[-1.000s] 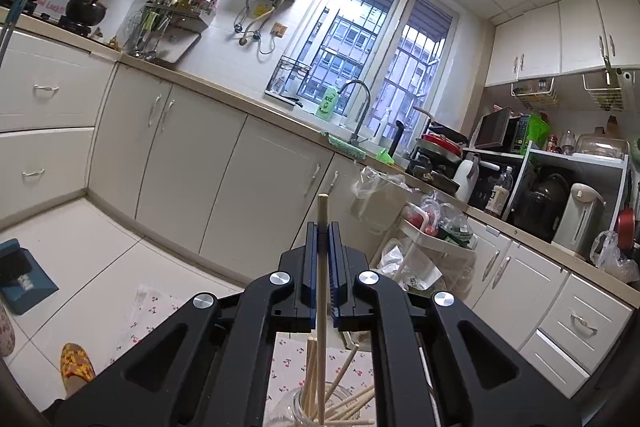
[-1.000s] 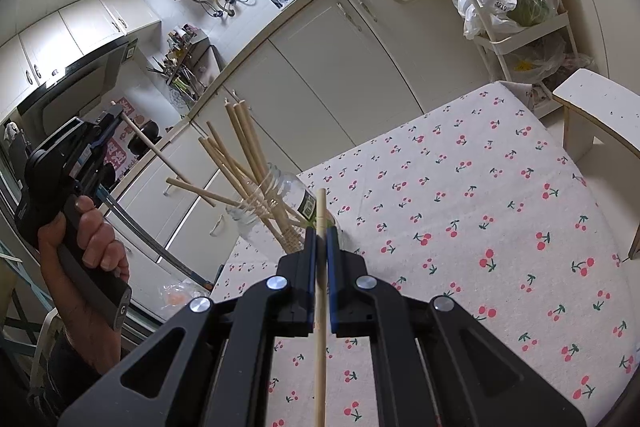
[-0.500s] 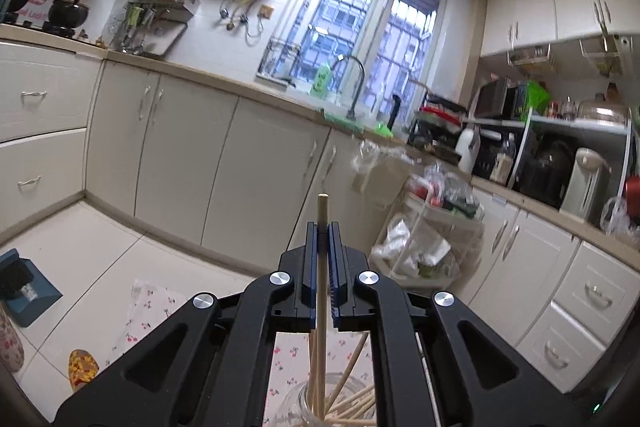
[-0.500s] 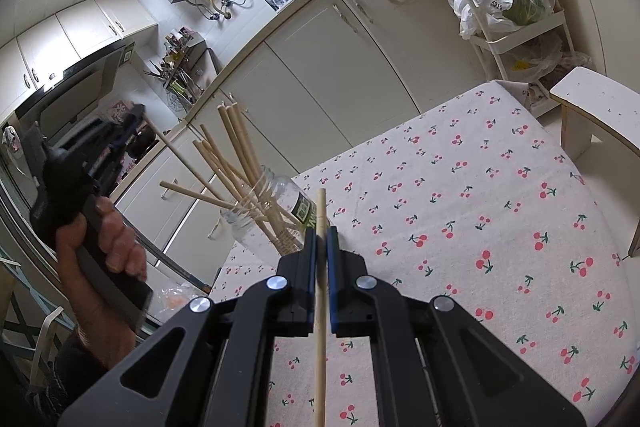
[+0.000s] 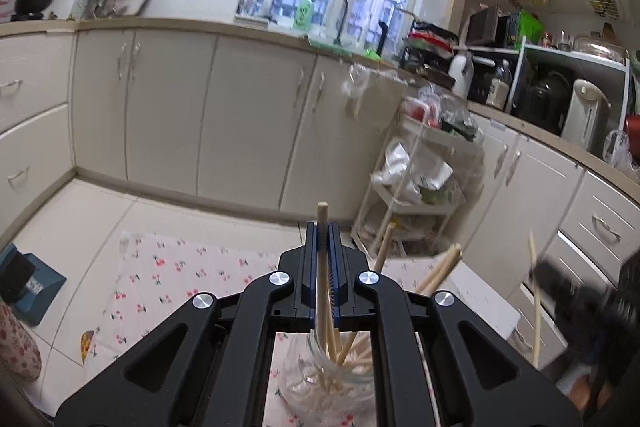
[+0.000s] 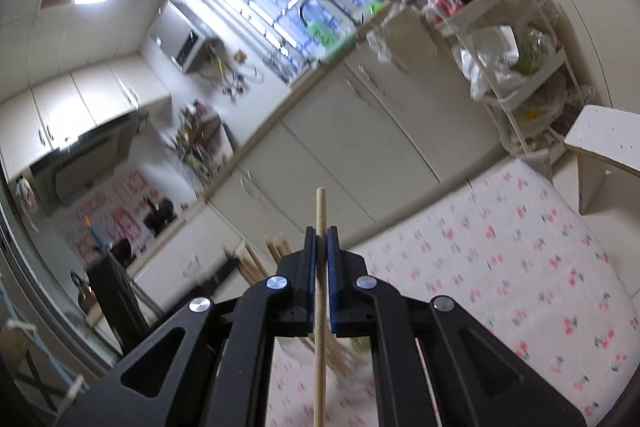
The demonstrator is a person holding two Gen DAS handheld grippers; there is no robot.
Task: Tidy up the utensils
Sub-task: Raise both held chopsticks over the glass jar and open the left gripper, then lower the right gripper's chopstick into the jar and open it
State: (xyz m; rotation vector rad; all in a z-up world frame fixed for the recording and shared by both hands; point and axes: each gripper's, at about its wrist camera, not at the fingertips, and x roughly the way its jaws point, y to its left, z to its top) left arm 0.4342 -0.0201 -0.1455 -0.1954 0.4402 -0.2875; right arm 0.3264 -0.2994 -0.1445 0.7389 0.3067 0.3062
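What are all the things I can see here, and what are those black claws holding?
Glass jar: one, clear, on the tablecloth, below the left gripper.
Chopsticks in jar: several, pale wood, leaning outward.
Tablecloth: one, white with red cherries.
Stool: one, white, beside the tablecloth.
Storage trolley: one, white, against the cabinets.
Cabinets: cream, along the wall.
Left gripper: black, shut on one chopstick.
Right gripper: black, shut on another chopstick.
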